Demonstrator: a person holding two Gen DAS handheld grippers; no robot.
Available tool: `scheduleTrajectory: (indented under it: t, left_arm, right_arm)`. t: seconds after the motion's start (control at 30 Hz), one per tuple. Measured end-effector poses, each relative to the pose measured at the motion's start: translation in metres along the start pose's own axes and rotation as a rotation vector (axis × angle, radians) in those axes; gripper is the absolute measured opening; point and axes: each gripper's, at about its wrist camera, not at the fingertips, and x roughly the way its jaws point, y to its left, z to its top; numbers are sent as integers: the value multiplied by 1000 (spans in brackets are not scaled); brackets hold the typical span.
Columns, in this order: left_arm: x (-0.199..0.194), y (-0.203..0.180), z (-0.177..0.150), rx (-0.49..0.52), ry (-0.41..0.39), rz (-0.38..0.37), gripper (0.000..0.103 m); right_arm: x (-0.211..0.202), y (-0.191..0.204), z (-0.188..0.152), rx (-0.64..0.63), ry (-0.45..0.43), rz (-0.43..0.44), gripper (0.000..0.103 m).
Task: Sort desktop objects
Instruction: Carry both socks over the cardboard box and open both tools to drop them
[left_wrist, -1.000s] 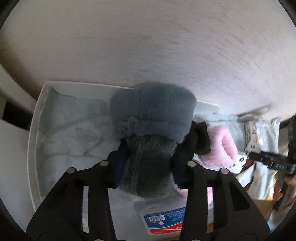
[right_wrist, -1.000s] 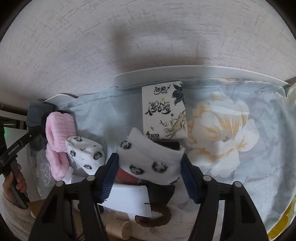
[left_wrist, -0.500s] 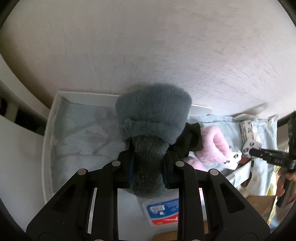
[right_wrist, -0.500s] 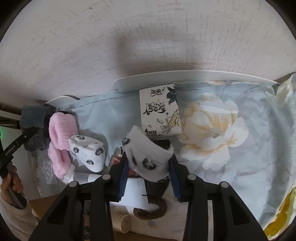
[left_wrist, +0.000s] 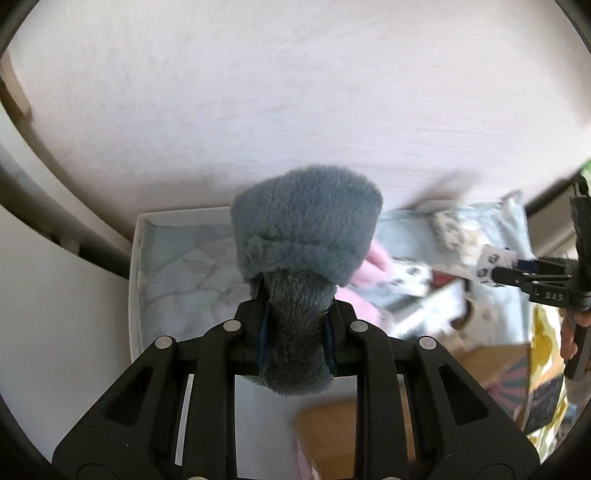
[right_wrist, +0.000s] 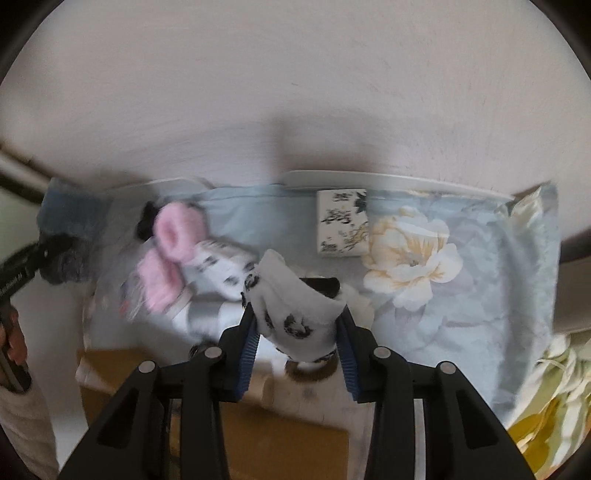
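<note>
You are holding two things above a floral cloth (right_wrist: 498, 266) on the bench (right_wrist: 295, 92): your left gripper (left_wrist: 295, 328) is pinching one grey fluffy slipper (left_wrist: 306, 236) in narrow fingers over a white tray (left_wrist: 135, 280); your right gripper (right_wrist: 297, 332) is squeezing one spotted white sock (right_wrist: 295, 310). Its mate (right_wrist: 221, 269) and two pink fluffy pieces (right_wrist: 173, 254) are lying below. The soft sock could slip free, I judge.

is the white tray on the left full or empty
Apparently empty: the left wrist view shows only floral lining inside the white tray, though the grey fuzzy sock in the left hand-held gripper hides part.
</note>
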Motion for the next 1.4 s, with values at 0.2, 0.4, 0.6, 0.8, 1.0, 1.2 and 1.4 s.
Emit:
scheduleTrajectory:
  t: [0.2,0.4,0.6,0.8,1.0,1.2,1.4]
  left_arm:
    - [-72,-48,0,89,-7,-75,20]
    - [-118,-82,-14,158,-8,-94,20]
    - [-131,-112,-35,184,16,-112,20]
    - [-104,-124,-71,140,108,-97,20]
    - [-64,-132,-111,89,212,-98,20]
    - [-33,-135,-134,53,274,-81,20]
    - [-27,-135,-138,37,278,-69,20]
  right_arm:
    - [-10,48,-20,-139,-4,30,37]
    - [-37,83,-57,-289,-21,29,37]
    - [-36,104,-92,-418,22,34,37]
    - [-21,110,-120,-489,72,26,37]
    - [5,108,-148,-539,141,9,37]
    - [28,102,-160,-555,197,-10,37]
    - [36,104,-163,-594,225,-11,38]
